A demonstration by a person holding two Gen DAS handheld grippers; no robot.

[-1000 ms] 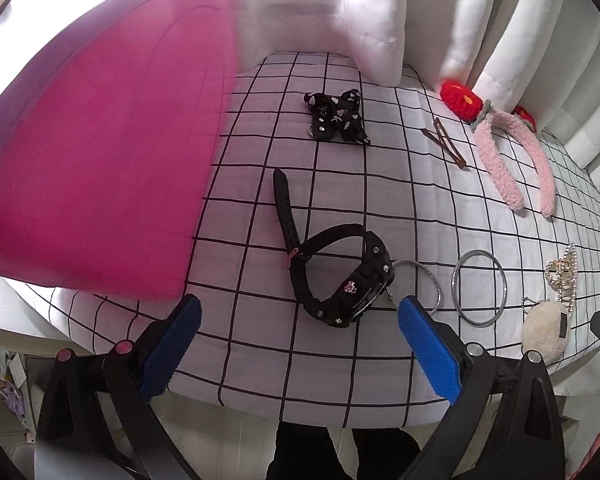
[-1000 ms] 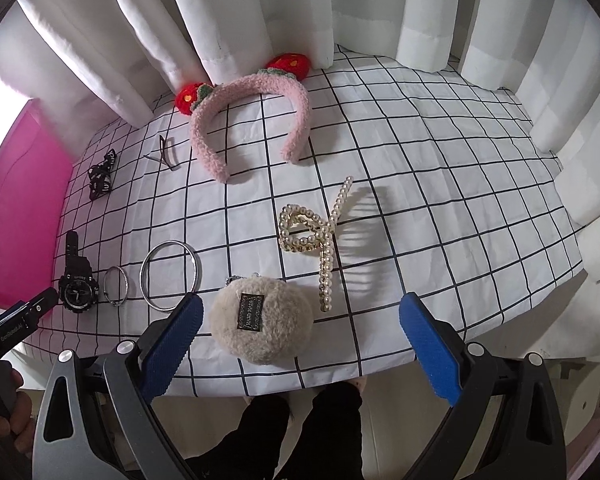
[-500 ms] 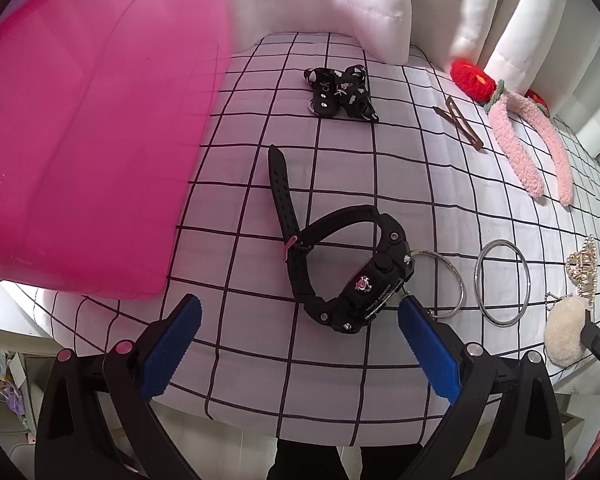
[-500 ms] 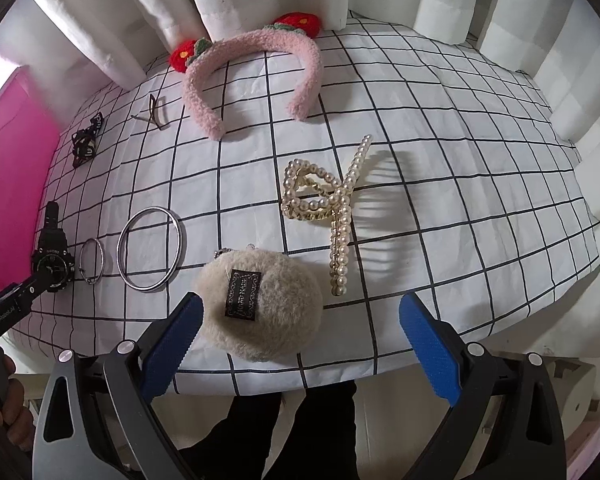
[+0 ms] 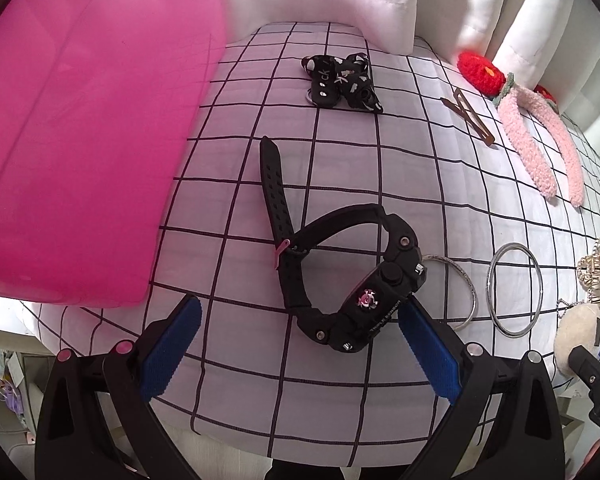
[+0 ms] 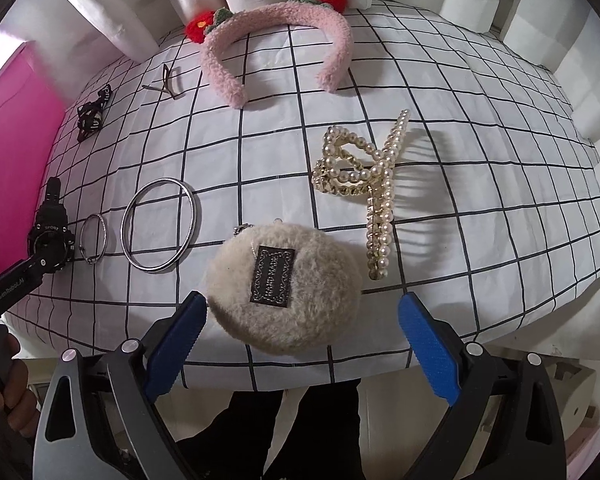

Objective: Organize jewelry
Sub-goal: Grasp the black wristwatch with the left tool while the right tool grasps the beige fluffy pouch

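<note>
The left gripper (image 5: 298,354), jaws spread wide, is nearing the black watch (image 5: 340,276) at frame centre; it should straddle the case squarely. The right gripper (image 6: 302,350) is gaping over the fluffy pouch (image 6: 284,284).

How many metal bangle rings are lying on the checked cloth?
2: the small bangle lies beside the black watch; the large bangle lies between it and the fluffy pouch.
</note>
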